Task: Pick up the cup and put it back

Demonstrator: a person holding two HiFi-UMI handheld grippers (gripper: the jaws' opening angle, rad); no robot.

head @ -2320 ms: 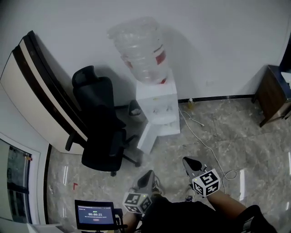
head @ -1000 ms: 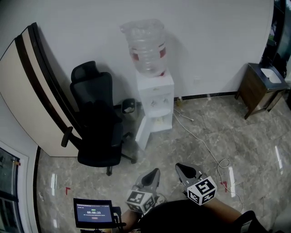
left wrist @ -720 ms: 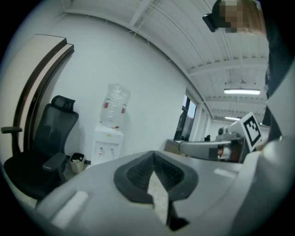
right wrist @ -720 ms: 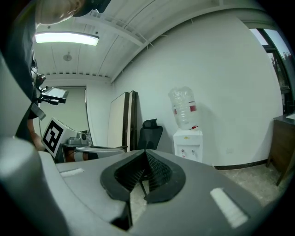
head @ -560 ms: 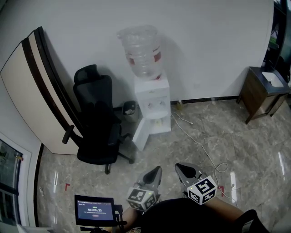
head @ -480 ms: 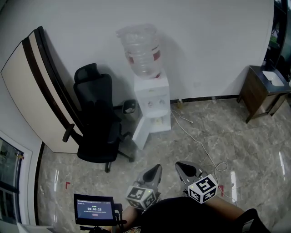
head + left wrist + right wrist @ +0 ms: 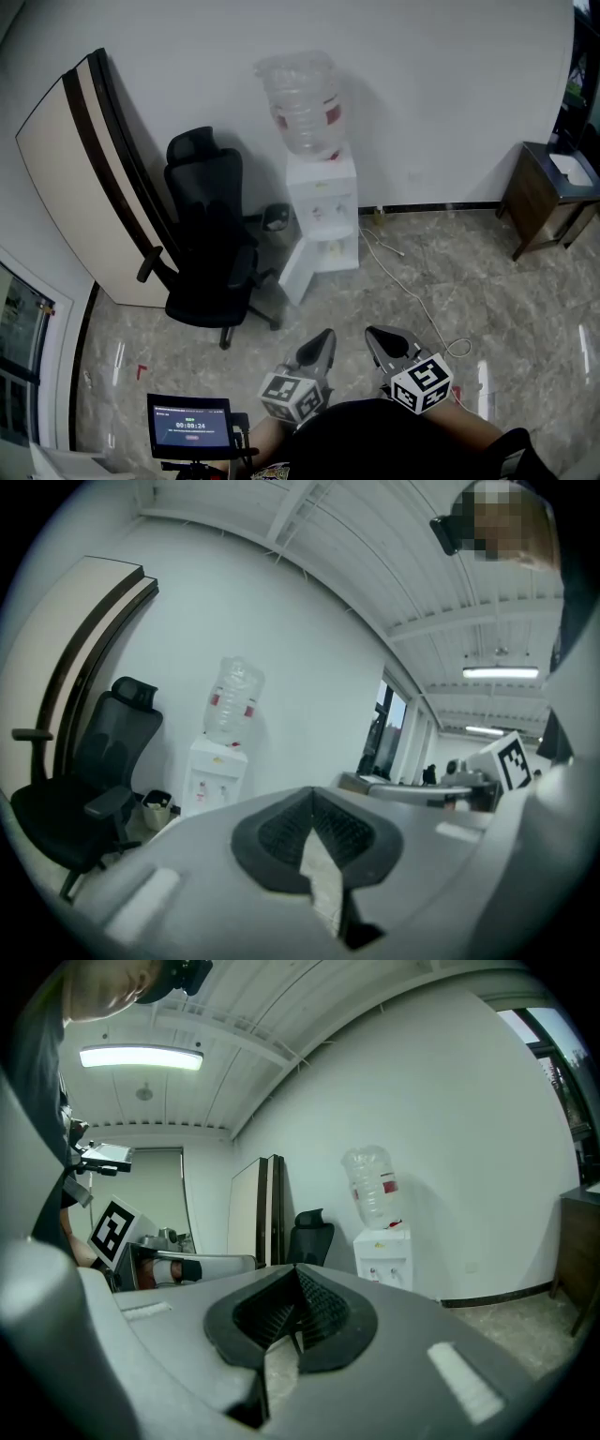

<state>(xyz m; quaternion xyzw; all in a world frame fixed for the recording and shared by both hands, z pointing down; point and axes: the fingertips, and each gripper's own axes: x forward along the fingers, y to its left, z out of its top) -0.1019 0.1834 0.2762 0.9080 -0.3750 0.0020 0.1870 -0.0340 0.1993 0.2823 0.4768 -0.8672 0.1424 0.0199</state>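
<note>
No cup shows in any view. The white water dispenser (image 7: 322, 217) with its clear bottle (image 7: 302, 101) stands against the far wall, its lower door swung open. It also shows small ahead in the left gripper view, as the dispenser (image 7: 213, 776), and in the right gripper view, as the dispenser (image 7: 384, 1254). My left gripper (image 7: 325, 336) and right gripper (image 7: 375, 334) are side by side near my body, far short of the dispenser, pointing towards it. The jaws of the left gripper (image 7: 312, 795) and the right gripper (image 7: 295, 1275) are shut with nothing between them.
A black office chair (image 7: 210, 253) stands left of the dispenser, with a small bin (image 7: 277, 217) between them. A large panel (image 7: 89, 178) leans on the left wall. A white cable (image 7: 412, 292) trails over the marble floor. A wooden cabinet (image 7: 548, 199) is at the right, a tablet (image 7: 190, 427) at bottom left.
Both grippers have kept together and edged a little forward and up. The head view has swung slightly, so the chair and the panel sit further right in the picture. Jaws unchanged.
</note>
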